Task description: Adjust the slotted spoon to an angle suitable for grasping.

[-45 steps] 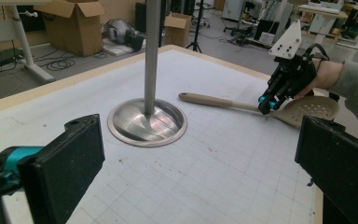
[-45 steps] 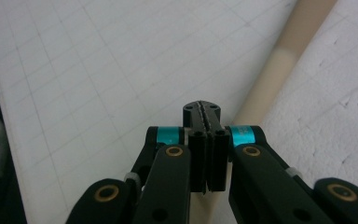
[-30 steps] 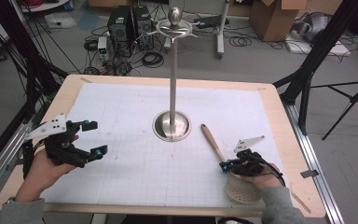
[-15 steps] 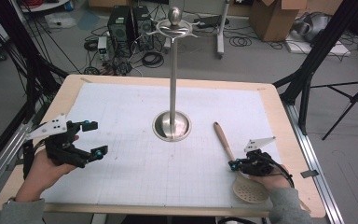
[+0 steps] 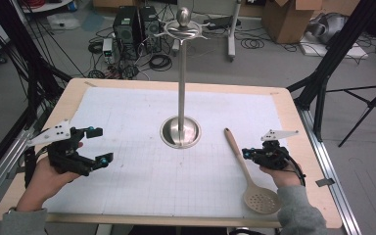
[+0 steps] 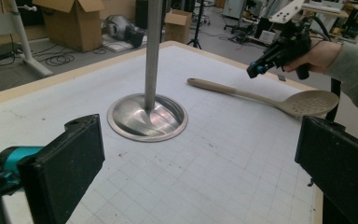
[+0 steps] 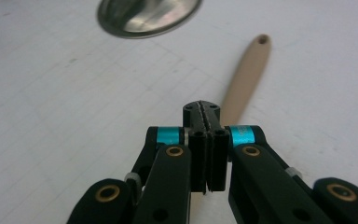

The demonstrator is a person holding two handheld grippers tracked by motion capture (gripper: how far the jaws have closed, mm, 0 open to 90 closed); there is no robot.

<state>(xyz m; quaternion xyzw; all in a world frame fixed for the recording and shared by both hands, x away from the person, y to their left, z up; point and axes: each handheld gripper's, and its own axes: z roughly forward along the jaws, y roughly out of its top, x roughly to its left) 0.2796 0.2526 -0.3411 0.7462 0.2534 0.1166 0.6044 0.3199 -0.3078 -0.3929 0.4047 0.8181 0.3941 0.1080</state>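
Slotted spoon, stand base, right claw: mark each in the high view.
slotted spoon (image 5: 239, 156), high view, middle of its handle.
stand base (image 5: 180, 132), high view, the round steel foot.
right claw (image 5: 245, 153), high view, tip of its shut jaws.

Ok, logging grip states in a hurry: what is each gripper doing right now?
Left gripper: open, holding nothing.
Right gripper: shut, empty; the beige slotted plastic spoon lies on the table beside it.
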